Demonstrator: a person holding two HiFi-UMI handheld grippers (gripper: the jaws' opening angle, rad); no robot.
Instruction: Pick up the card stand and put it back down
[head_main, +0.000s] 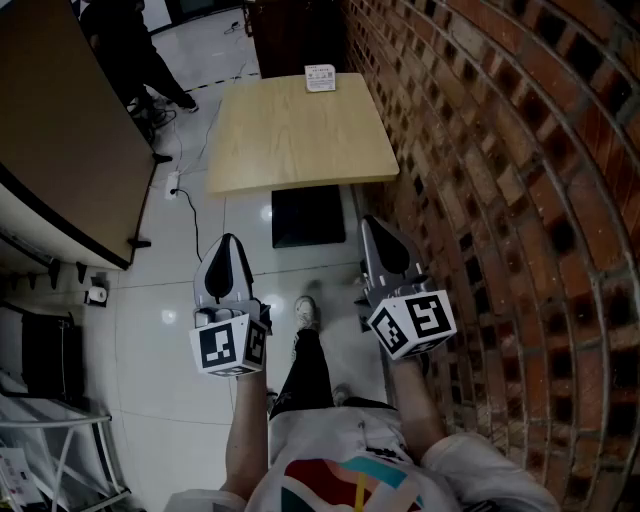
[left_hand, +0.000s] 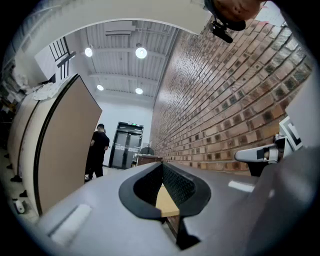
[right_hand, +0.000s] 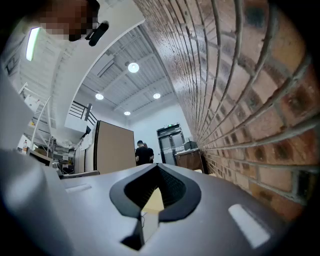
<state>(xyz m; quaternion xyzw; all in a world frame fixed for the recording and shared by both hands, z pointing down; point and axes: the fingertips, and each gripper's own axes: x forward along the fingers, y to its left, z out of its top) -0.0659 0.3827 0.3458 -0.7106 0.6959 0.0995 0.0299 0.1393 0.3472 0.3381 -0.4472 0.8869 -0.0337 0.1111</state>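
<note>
Card stand (head_main: 320, 77), where is it?
— On the counter's (head_main: 300, 140) far edge. Only my head view shows it, long side left to right. My left gripper (head_main: 228, 245) and right gripper (head_main: 376, 230) are closed, empty.

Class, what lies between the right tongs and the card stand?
The head view shows, ahead of the right tongs, a strip of floor, then bare table up to the card stand.

Holds grey plastic left gripper (head_main: 228, 240) at 7 o'clock and grey plastic right gripper (head_main: 372, 224) at 5 o'clock, both aimed toward 12, jaws pressed together on nothing, with left forearm (head_main: 245, 432) and right forearm (head_main: 416, 418) stretched forward.
</note>
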